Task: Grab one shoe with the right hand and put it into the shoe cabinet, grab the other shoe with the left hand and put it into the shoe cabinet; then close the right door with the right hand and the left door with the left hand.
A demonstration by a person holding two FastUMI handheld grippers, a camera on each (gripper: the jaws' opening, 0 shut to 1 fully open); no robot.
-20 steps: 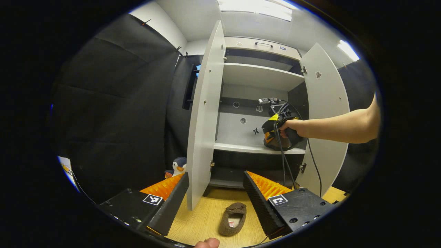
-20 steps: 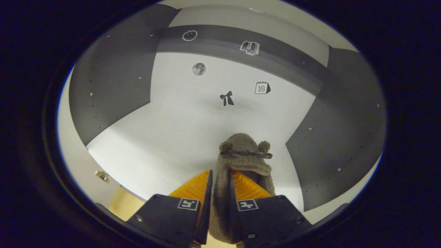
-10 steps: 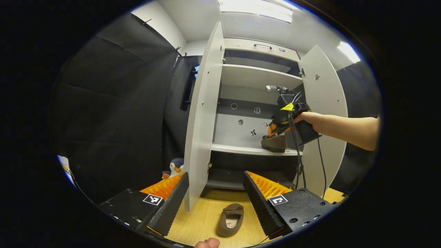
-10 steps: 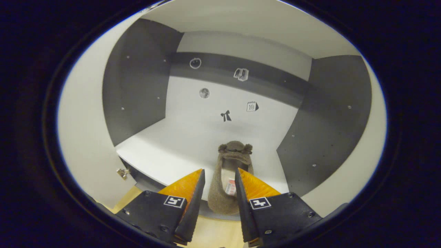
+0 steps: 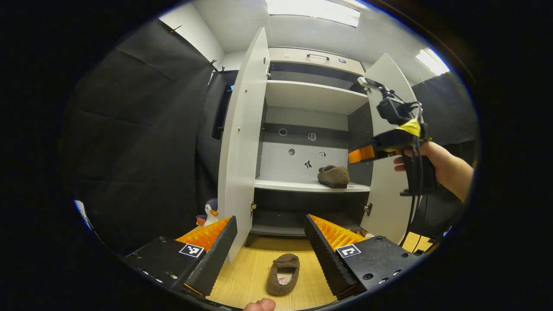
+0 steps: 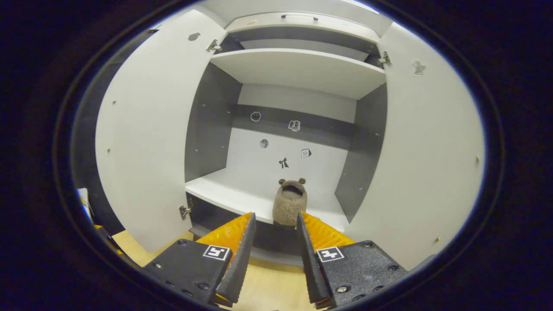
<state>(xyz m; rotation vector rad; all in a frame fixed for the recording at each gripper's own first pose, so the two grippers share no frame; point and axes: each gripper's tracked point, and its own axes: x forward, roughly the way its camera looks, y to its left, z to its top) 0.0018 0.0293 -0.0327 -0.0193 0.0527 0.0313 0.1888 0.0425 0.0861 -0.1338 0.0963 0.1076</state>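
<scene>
Two brown shoes lie apart: one shoe on the floor (image 5: 283, 280) sits just ahead of the left gripper (image 5: 271, 248), between its spread, empty fingers; the other shoe on the shelf (image 6: 290, 203) rests inside the shoe cabinet (image 6: 298, 71), beyond the right gripper (image 6: 275, 244), whose fingers stand apart, holding nothing. Both doors hang open.

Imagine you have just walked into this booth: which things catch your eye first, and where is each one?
The tall shoe cabinet stands with both doors swung open. One fuzzy brown shoe sits on its middle shelf, at the right. The other shoe lies on the wooden floor in front, between the open fingers of the left gripper, while the right gripper hangs in the air by the right door.
</scene>
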